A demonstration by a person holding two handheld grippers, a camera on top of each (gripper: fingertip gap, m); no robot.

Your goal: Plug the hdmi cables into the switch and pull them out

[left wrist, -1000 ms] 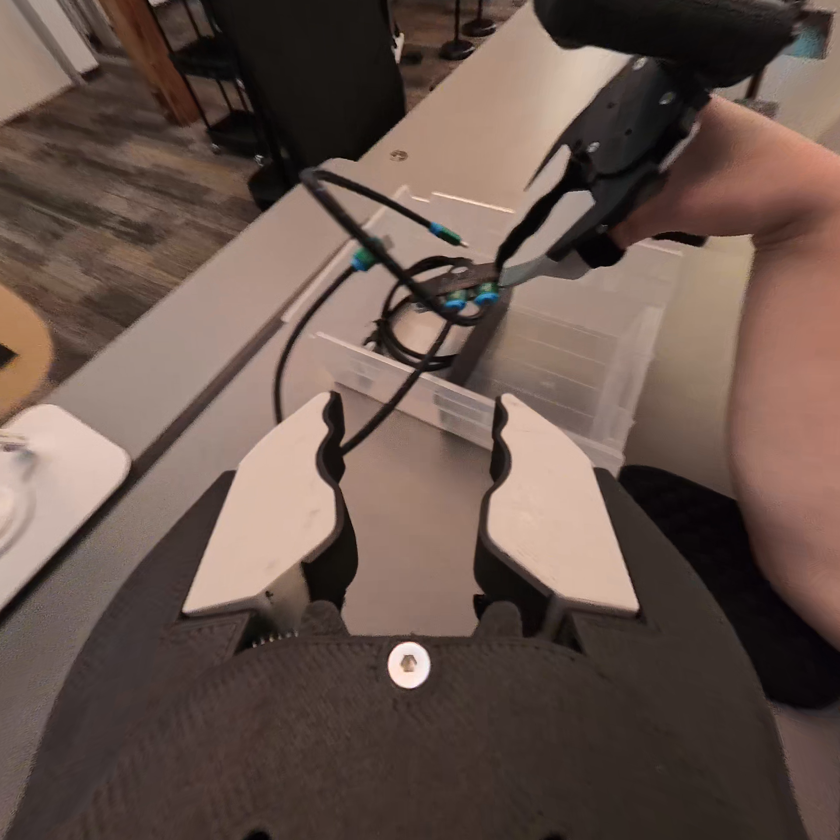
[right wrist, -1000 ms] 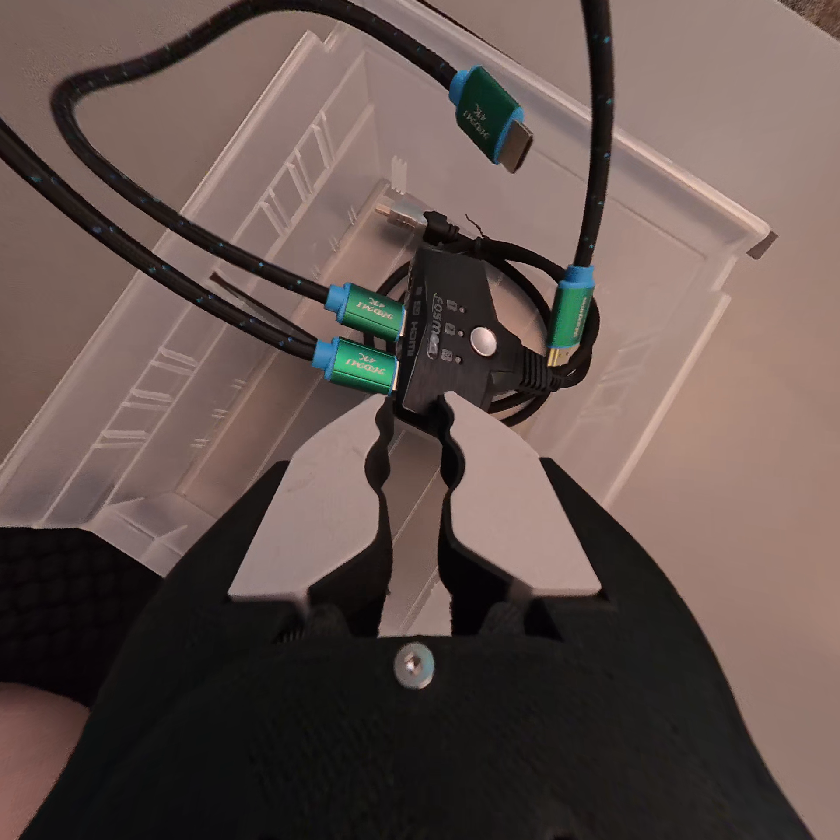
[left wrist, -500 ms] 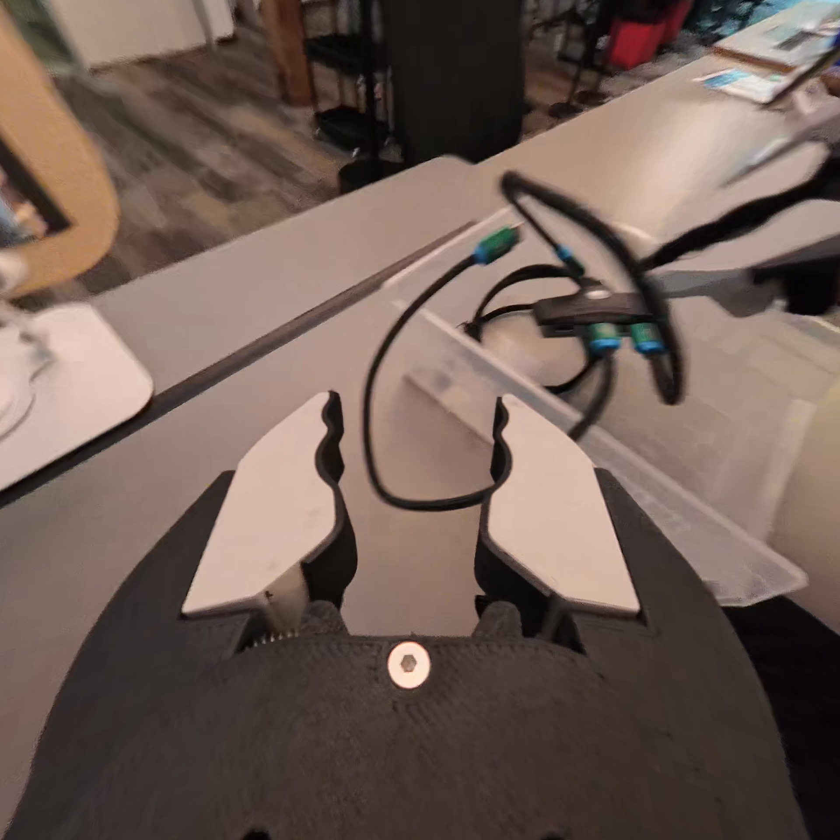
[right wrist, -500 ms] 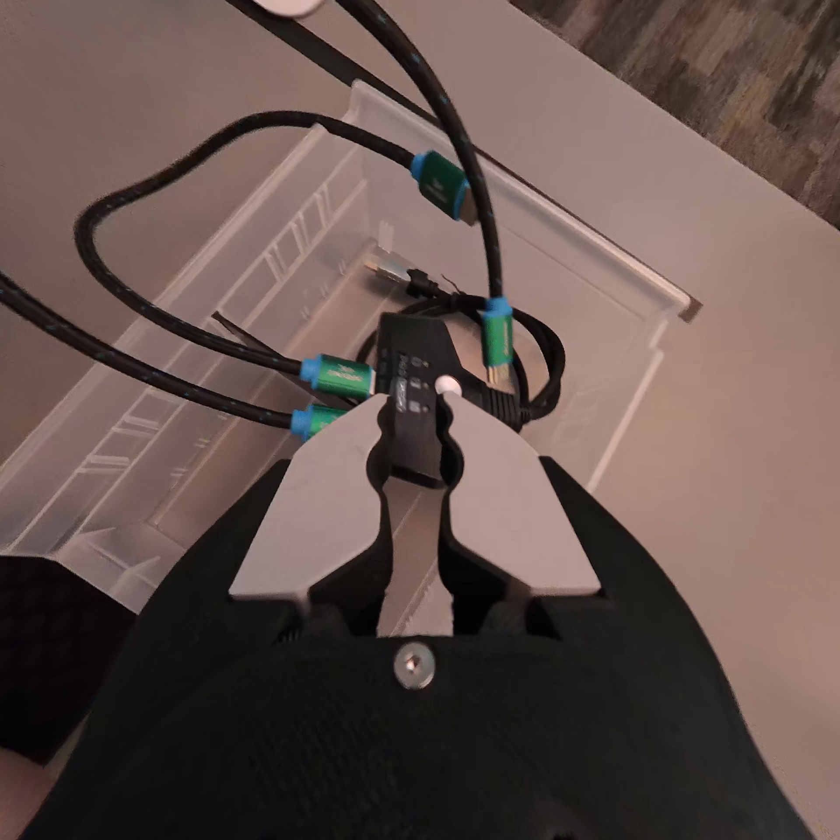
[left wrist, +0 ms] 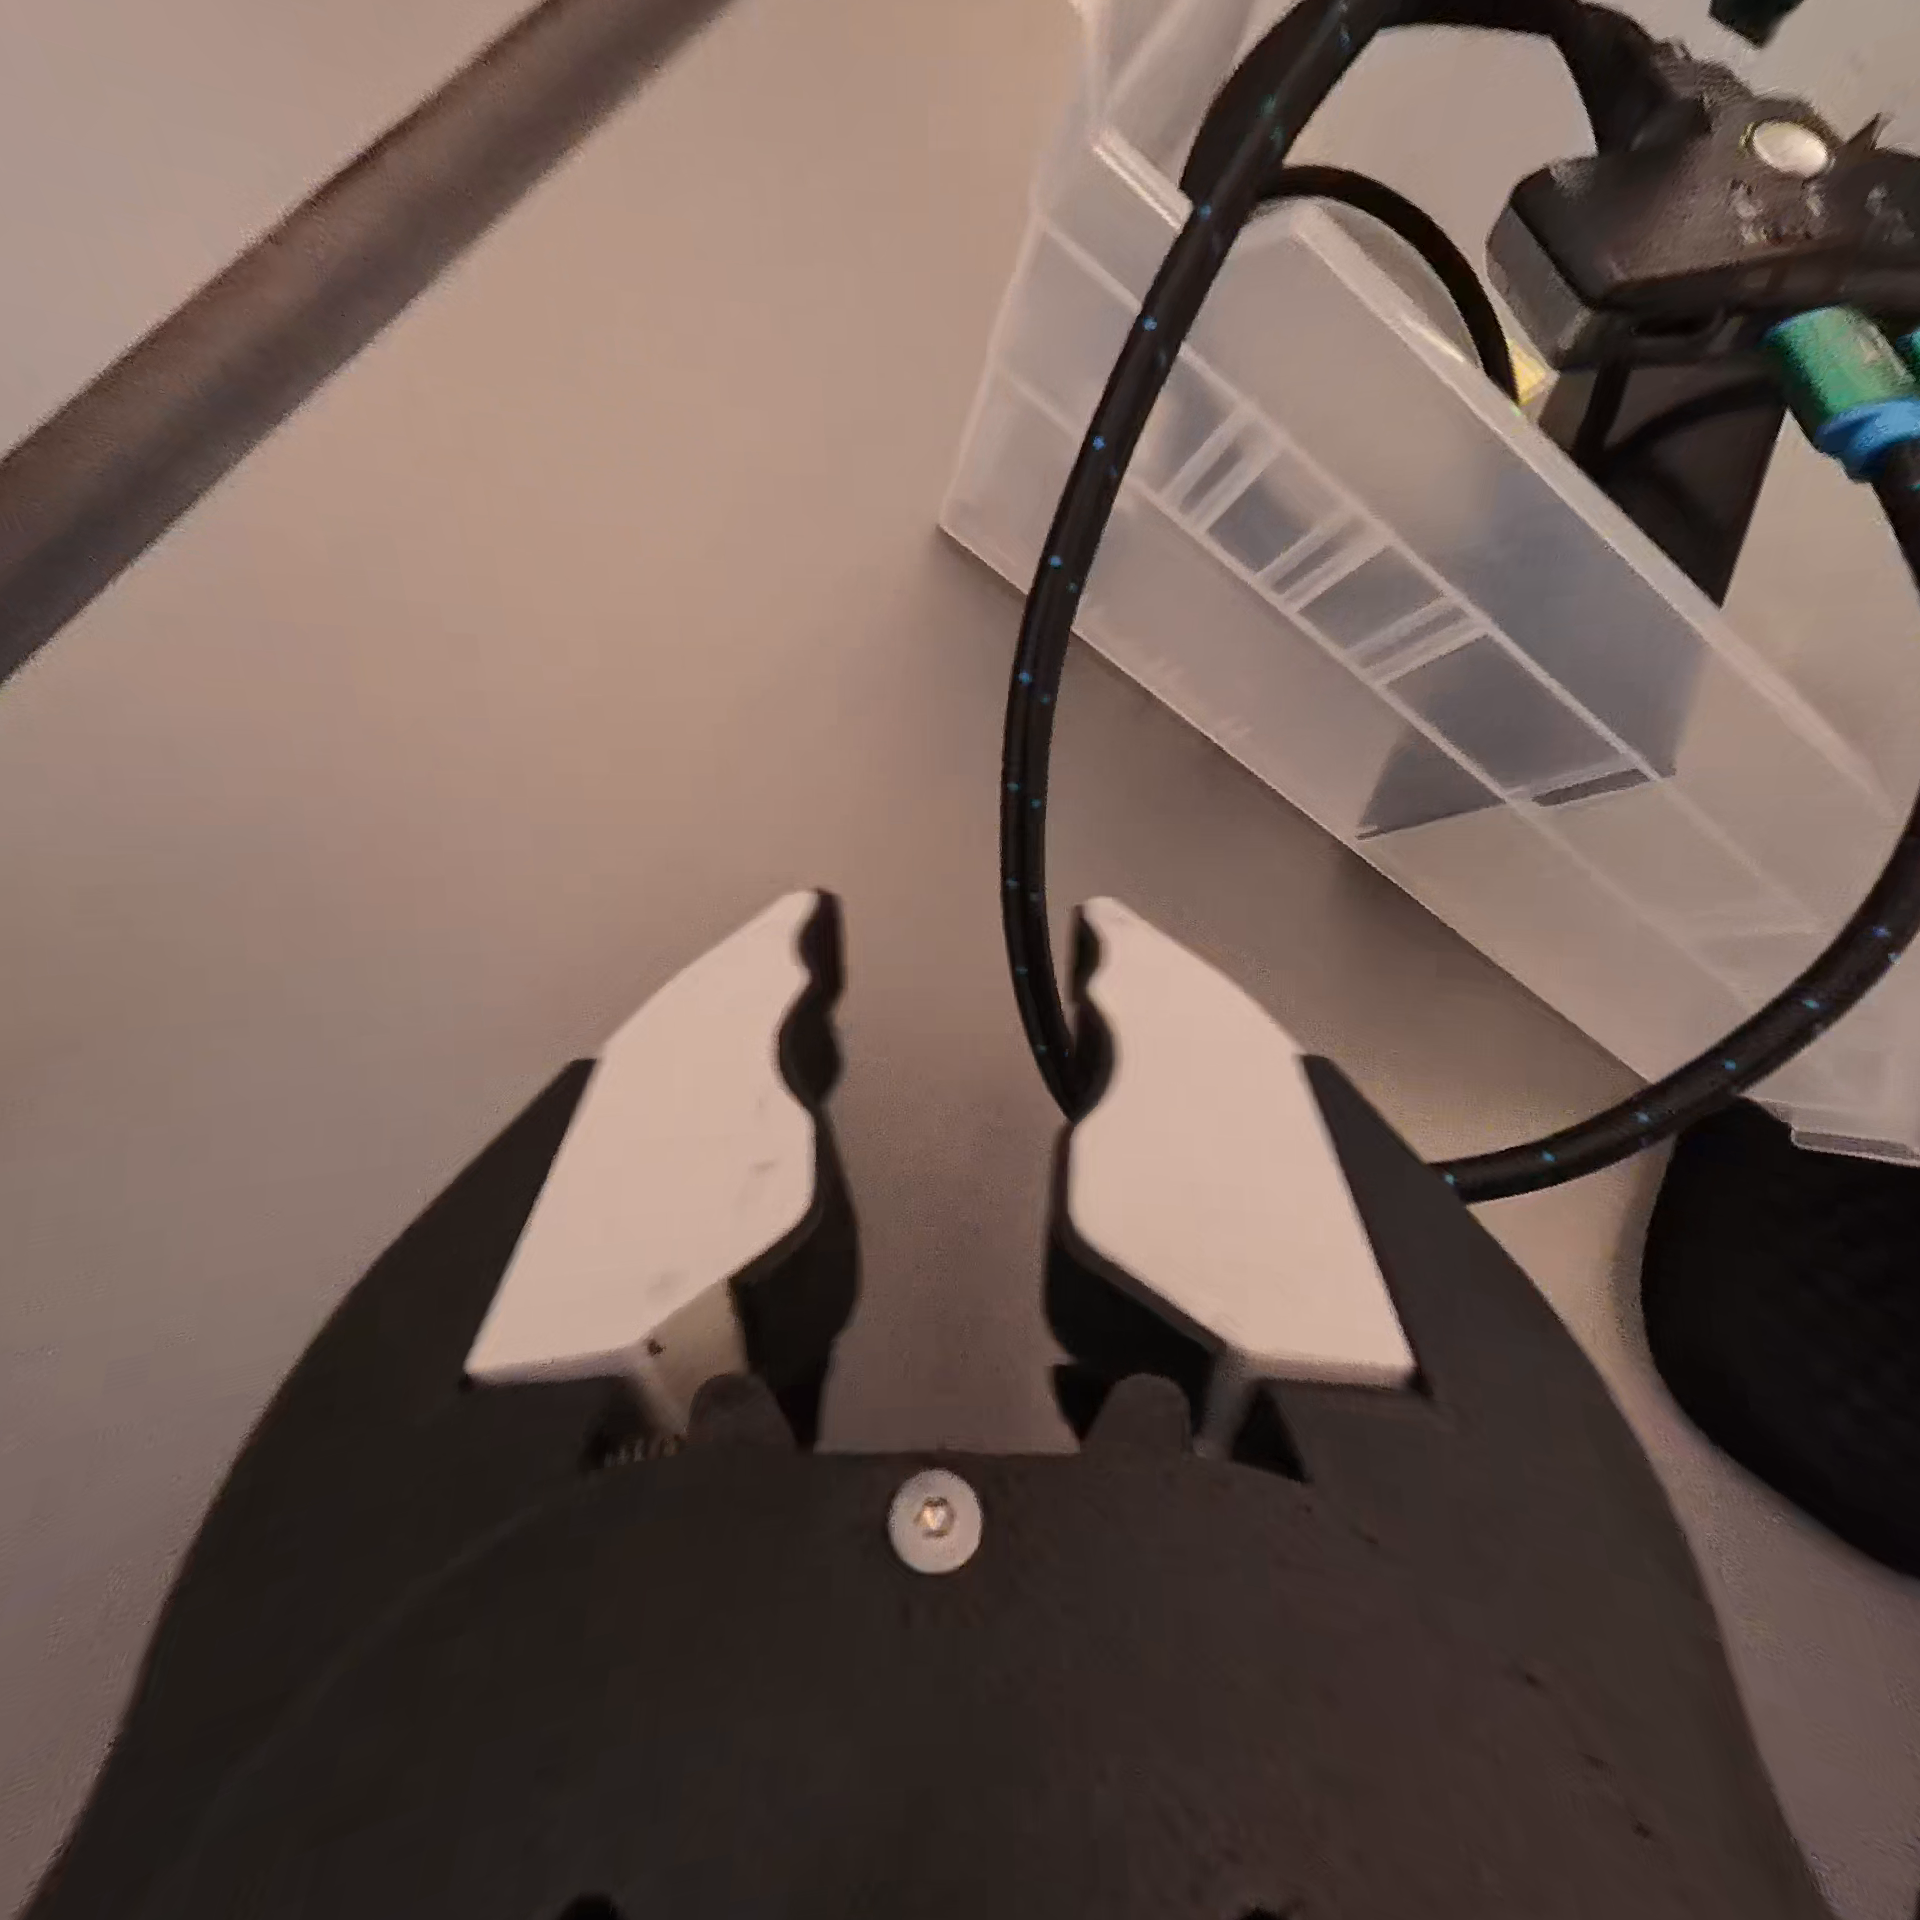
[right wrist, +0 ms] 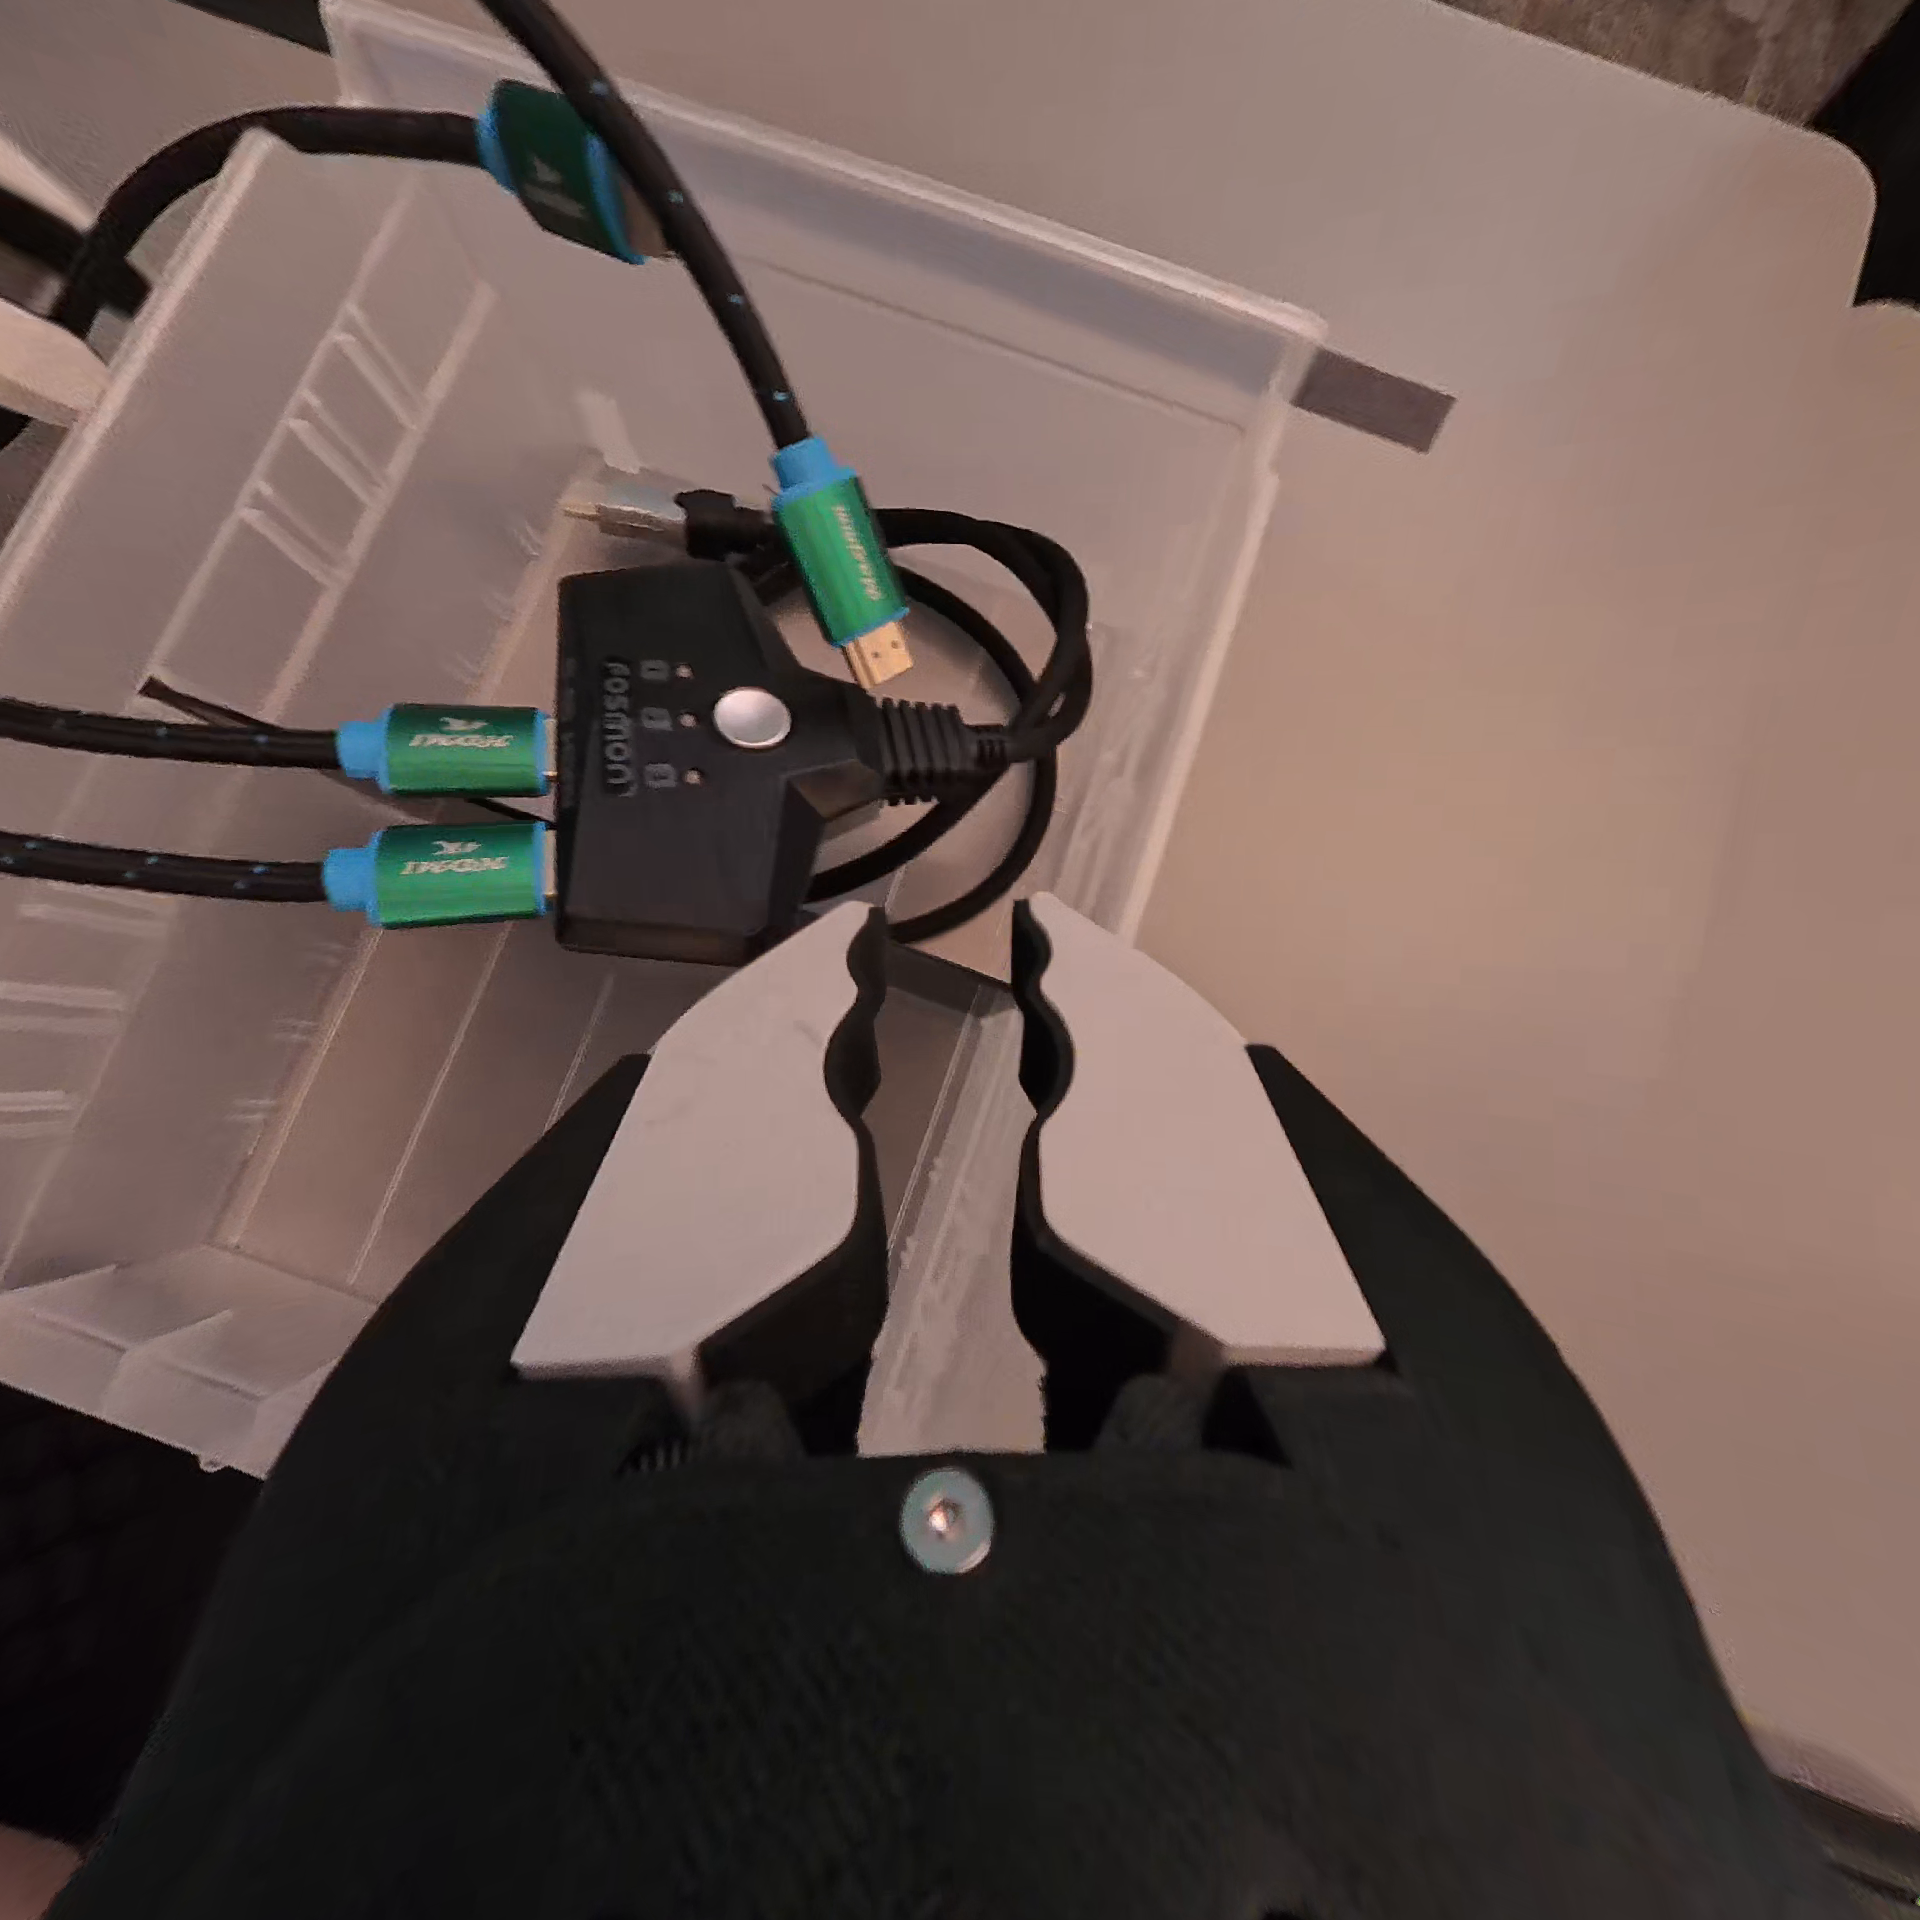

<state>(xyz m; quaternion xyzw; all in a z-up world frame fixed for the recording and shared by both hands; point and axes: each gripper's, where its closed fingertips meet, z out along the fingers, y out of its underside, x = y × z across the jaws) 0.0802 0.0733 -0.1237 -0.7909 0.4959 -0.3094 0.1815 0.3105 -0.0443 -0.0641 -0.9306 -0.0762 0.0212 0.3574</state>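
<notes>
You are hovering both spread, empty claws, right claw (right wrist: 945,925) just beside the black switch (right wrist: 675,810); steady its body before pulling the two seated green plugs (right wrist: 457,743).

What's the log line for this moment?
switch: over clear bin, two plugs seated | left tool: open, cable at finger | right tool: open, beside switch

The light is dim and warm, a bit orange. Both pictures bend outward at the edges. In the left wrist view the switch (left wrist: 1704,223) near the top right corner looks smeared. The clear box (right wrist: 1039,343) is soft and hazy. A dark shadow sits under the switch.
</notes>
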